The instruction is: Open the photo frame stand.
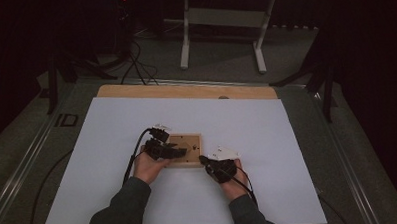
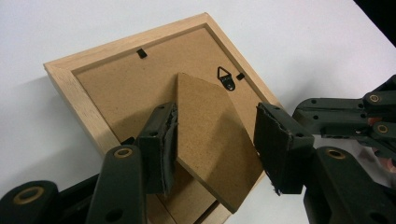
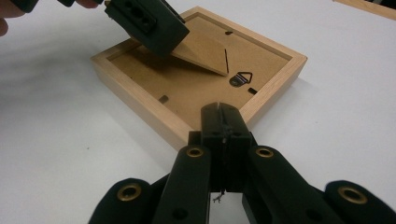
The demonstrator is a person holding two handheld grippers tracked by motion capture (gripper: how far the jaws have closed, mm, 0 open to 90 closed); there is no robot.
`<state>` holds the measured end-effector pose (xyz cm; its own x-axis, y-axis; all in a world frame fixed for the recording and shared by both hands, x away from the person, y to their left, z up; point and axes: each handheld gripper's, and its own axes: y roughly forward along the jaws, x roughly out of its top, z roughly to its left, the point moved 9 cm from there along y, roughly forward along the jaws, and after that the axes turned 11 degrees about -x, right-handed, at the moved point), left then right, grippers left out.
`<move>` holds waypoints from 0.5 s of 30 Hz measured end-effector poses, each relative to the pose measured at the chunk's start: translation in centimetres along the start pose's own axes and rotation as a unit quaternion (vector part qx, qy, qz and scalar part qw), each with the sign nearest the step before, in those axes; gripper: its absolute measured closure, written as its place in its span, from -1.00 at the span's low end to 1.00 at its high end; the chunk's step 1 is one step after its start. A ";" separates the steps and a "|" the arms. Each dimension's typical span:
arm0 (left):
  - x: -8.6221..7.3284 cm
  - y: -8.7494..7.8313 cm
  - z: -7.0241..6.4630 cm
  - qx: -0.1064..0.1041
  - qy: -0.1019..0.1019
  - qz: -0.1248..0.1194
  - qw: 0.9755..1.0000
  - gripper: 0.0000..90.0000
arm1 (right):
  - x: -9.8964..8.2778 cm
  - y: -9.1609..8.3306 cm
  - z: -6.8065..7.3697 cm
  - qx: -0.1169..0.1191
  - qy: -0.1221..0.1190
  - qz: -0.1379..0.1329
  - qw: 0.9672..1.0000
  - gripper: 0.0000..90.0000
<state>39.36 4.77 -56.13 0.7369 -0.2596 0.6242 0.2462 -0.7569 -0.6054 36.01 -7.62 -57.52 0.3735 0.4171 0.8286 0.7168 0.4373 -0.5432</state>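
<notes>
Two tools work at a face-down wooden picture frame (image 1: 187,150) mid-table. Its easel stand (image 2: 212,140), lifted partway, is straddled unclamped by the left tool (image 2: 215,140); at five o'clock, the right tool (image 3: 219,128) is pressed together against the rim. Full propping remains.

From my station the high view is dim: only the white sheet (image 1: 189,192) is lit, and the room behind goes near black and grainy. Both gripper views are brighter, evenly lit from above. I see soft shadows beside the frame (image 2: 65,79), no glare, and slight blur on the near jaws.
</notes>
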 end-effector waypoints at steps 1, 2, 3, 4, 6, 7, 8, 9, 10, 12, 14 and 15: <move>0.0 0.0 0.0 0.000 -0.001 0.000 1.000 0.10 | 0.0 0.0 0.0 0.000 0.000 0.000 1.000 1.00; 0.0 0.0 0.0 0.001 -0.002 -0.001 1.000 0.10 | 0.0 0.0 0.0 0.000 0.000 0.000 1.000 1.00; 0.0 0.1 0.0 0.001 -0.002 0.000 1.000 0.10 | 0.0 0.0 0.0 0.000 0.000 0.000 1.000 1.00; 0.0 0.1 0.0 0.001 -0.002 0.003 1.000 0.11 | 0.0 0.0 0.0 0.000 0.000 0.000 1.000 1.00; 0.0 0.1 0.1 0.002 -0.002 0.009 1.000 0.12 | 0.0 0.0 0.0 0.001 0.000 0.000 1.000 1.00; 0.0 0.2 0.1 0.003 -0.002 0.010 1.000 0.13 | 0.0 0.0 0.0 0.001 0.000 0.000 1.000 1.00; 0.0 0.2 0.1 0.004 -0.003 0.011 1.000 0.13 | 0.0 0.0 0.0 0.001 0.000 0.000 1.000 1.00; 0.0 0.2 0.1 0.006 -0.004 0.013 1.000 0.14 | 0.0 0.0 0.0 0.001 0.000 0.000 1.000 1.00; -0.1 0.2 0.1 0.009 -0.003 0.017 1.000 0.15 | 0.0 0.0 0.0 0.001 0.000 0.000 1.000 1.00; -0.2 0.2 0.2 0.014 0.003 0.025 1.000 0.17 | 0.0 0.0 0.0 0.001 0.000 0.000 1.000 1.00; -0.2 0.2 0.2 0.018 0.004 0.025 1.000 0.17 | 0.0 0.0 0.0 0.002 0.001 -0.001 1.000 1.00; -0.2 0.3 0.1 0.020 0.006 0.025 0.999 0.17 | 0.0 0.0 0.0 0.002 0.001 0.000 1.000 1.00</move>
<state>39.40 4.70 -56.46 0.7418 -0.3043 0.5976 0.2342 -0.7174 -0.6561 36.03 -7.61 -57.52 0.3742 0.4147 0.8295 0.7148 0.4409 -0.5429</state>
